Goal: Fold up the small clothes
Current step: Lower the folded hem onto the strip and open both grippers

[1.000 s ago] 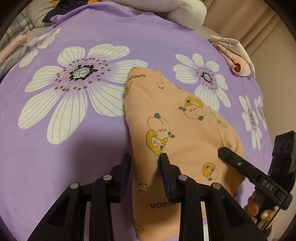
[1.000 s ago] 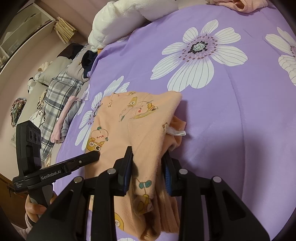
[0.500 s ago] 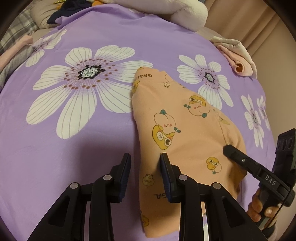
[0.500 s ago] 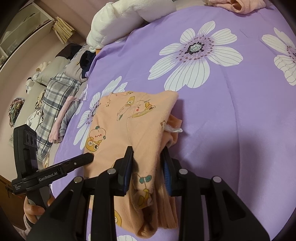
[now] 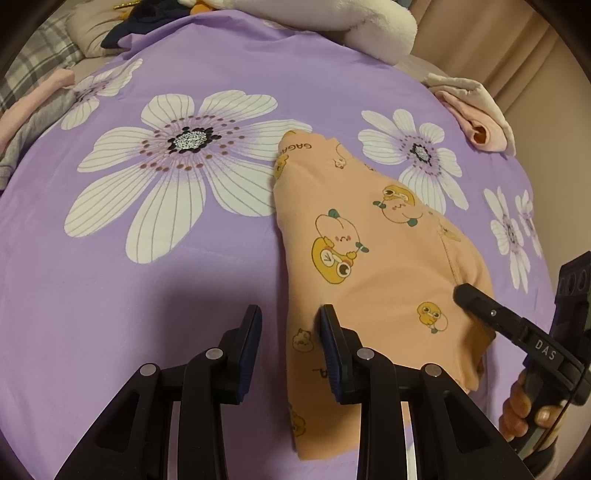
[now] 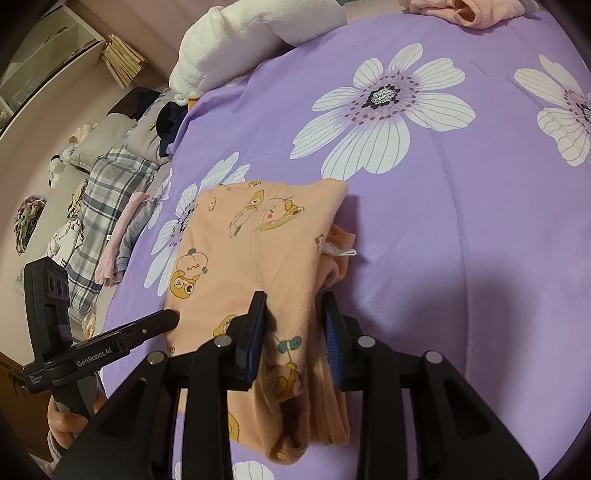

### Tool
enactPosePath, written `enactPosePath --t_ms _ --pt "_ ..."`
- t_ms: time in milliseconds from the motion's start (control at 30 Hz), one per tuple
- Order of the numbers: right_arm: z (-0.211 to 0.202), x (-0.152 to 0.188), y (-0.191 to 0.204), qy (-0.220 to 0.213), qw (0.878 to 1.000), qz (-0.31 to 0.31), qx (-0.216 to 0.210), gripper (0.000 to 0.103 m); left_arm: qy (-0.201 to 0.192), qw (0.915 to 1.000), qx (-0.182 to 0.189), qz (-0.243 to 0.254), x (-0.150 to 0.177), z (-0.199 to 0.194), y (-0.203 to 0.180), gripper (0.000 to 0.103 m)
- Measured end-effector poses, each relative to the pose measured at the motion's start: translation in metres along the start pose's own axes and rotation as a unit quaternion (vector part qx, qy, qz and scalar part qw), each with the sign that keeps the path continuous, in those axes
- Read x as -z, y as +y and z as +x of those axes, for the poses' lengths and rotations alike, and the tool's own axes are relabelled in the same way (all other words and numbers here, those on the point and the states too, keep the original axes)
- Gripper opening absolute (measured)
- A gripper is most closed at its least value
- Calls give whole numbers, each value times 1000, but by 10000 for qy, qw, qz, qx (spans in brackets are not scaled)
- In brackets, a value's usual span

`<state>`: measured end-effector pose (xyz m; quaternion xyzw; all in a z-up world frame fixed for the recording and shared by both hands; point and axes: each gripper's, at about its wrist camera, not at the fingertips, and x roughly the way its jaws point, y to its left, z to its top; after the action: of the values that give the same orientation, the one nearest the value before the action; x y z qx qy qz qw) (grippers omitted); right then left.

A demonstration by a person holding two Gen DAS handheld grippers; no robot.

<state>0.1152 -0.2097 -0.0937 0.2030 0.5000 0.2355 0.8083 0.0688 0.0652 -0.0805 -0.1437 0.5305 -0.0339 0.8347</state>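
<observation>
A small orange garment with cartoon prints (image 5: pixel 369 243) lies folded on the purple flowered bedsheet (image 5: pixel 147 295); it also shows in the right wrist view (image 6: pixel 266 251). My left gripper (image 5: pixel 290 332) is open, with the garment's left edge between its fingers, not pinched. My right gripper (image 6: pixel 293 325) is open around the garment's thick folded right side. A white label sticks out of the garment's right edge (image 6: pixel 341 252). Each gripper shows in the other's view: the right (image 5: pixel 480 306) and the left (image 6: pixel 155 321).
A white plush blanket (image 5: pixel 332 22) lies at the head of the bed. A folded pink garment (image 5: pixel 476 110) sits at the far right corner. Plaid and grey clothes (image 6: pixel 107 206) are piled along the left side. A shelf (image 6: pixel 55 48) stands beyond.
Both grippers have drawn back a little along the garment. The garment has settled flatter on the bed. Jaw openings look unchanged.
</observation>
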Motion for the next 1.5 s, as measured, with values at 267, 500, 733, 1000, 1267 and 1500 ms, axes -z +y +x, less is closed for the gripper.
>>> enactPosePath --t_ms 267,500,733,1000,1267,1500 --pt "-5 3 -1 -35 10000 59 28 32 -19 10000 -43 -57 7 -4 6 34" --pt "-12 5 -4 -100 9998 92 115 35 -34 9996 -213 -175 15 -11 17 36" --pt "-29 -2 -10 -333 9979 10 559 39 -101 9987 -431 -231 26 -23 29 36" --pt "-44 -29 4 -705 9925 -435 904 39 -393 9982 -235 394 26 -37 -9 36" --pt "-18 -44 33 -326 9925 -1103 405 29 -392 9958 66 828 28 -23 -38 30" --pt "36 -46 29 346 9889 -1225 772 20 -176 9944 -23 1041 36 -1 -45 29"
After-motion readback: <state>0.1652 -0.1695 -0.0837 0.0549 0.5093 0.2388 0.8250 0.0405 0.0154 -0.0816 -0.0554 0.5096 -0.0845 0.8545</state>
